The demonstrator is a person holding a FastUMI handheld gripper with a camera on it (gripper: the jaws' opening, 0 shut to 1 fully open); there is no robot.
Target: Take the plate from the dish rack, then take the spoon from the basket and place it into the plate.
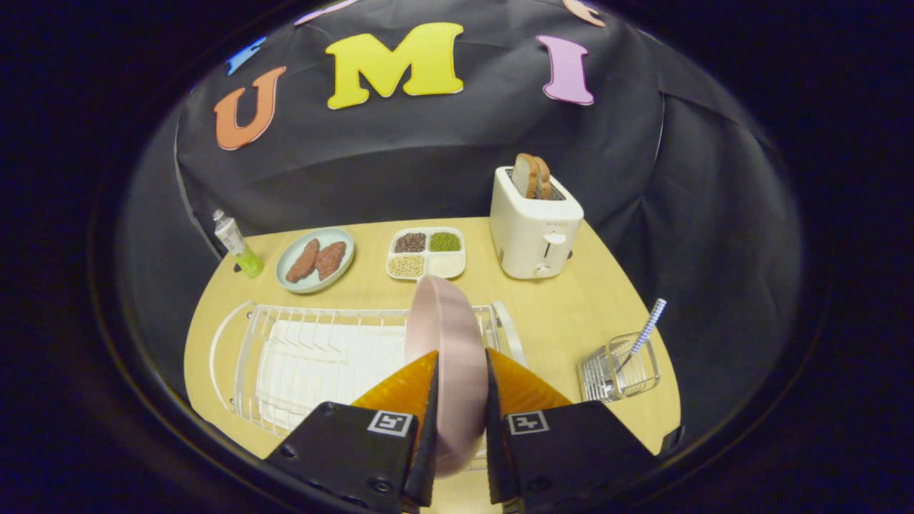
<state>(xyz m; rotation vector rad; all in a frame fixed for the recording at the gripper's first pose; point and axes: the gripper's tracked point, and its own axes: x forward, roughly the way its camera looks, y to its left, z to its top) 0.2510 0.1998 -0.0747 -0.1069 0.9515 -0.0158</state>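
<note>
Plate [446, 343] pink, standing on edge betw claw [460, 389] fingers, both pressing its faces, so claw clamped on plate at rim, over right end of dish rack [314, 357]. Looks rigid, smooth, prob slippery + breakable; rim pinch ok, keep firm. Plate edge-on, long axis vertical, faces left/right. Spoon [646, 332] upright in basket [618, 375] on surface [557, 314], handle leaning up-right, well right of claw.

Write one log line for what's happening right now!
tool: shut on plate | plate: upright, over rack | spoon: in basket | step: plate out
</note>
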